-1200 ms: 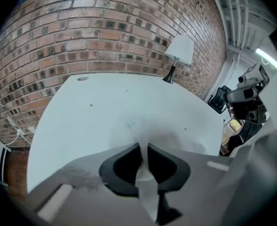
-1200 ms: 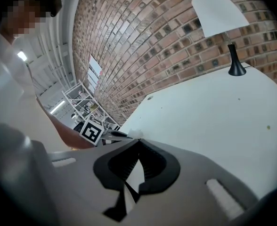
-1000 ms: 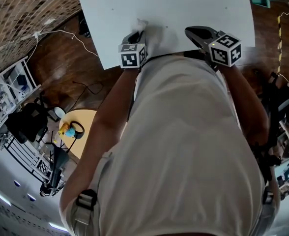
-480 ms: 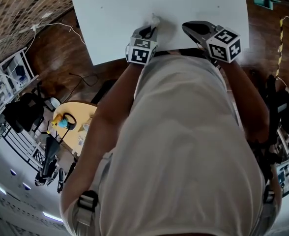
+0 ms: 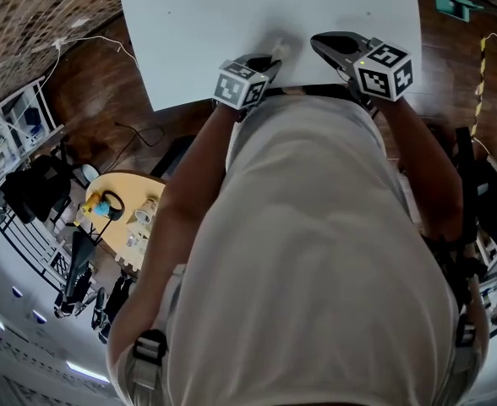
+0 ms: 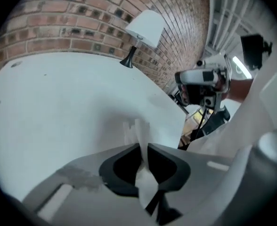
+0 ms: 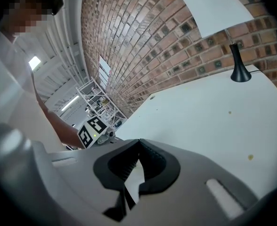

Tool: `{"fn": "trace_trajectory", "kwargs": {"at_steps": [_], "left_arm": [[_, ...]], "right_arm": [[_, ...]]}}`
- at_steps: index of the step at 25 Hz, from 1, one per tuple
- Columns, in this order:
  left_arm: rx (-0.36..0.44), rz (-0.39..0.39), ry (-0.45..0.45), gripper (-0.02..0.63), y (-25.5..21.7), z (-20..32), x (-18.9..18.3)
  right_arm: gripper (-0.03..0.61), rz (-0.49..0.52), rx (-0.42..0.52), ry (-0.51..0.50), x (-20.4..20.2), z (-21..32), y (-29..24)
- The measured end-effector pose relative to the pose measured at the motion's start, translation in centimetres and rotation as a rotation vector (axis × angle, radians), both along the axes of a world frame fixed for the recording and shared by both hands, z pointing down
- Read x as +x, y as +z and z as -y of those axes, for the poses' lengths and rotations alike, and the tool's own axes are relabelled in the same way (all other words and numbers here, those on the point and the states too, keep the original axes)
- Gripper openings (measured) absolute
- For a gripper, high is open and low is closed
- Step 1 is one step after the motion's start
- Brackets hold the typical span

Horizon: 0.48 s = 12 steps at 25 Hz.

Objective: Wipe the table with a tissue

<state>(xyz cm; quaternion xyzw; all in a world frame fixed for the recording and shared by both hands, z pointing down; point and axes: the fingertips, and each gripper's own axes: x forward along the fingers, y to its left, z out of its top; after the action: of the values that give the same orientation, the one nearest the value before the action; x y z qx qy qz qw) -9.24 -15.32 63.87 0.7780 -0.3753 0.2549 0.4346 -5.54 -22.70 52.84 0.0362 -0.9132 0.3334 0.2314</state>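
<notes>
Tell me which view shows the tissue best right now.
The left gripper view: the tissue is pinched in the jaws of the left gripper, its free end poking out over the table. The head view shows only a small pale scrap at that gripper's tip. The right gripper view shows none of it.

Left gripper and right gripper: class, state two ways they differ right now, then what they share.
The left gripper is clamped on a white tissue; the right gripper is shut on nothing. Tissue pokes out ahead of the left gripper; directly ahead of the right gripper is bare table. Both are grey and carry a marker cube.
</notes>
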Motion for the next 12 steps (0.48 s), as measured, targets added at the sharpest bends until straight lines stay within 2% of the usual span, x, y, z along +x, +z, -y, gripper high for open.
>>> {"fn": "trace_trajectory", "kwargs": {"at_steps": [3, 5, 6, 12], "left_arm": [[0.033, -0.232, -0.160, 0.043, -2.8, 1.3, -1.9], [0.071, -0.313, -0.282, 0.044, -4.1, 1.9, -5.0], [0.087, -0.311, -0.336, 0.044, -4.4, 2.1, -6.9], [0.144, -0.164, -0.593, 0.044, -3.9, 1.5, -17.9]], "right_arm": [[0.008, 0.014, -0.008, 0.019, -0.5, 0.2, -0.5], [0.008, 0.016, -0.009, 0.032, -1.1, 0.3, -0.5], [0.008, 0.017, -0.009, 0.037, -1.5, 0.3, -0.5], [0.008, 0.005, -0.006, 0.049, -4.0, -0.8, -0.2]]}}
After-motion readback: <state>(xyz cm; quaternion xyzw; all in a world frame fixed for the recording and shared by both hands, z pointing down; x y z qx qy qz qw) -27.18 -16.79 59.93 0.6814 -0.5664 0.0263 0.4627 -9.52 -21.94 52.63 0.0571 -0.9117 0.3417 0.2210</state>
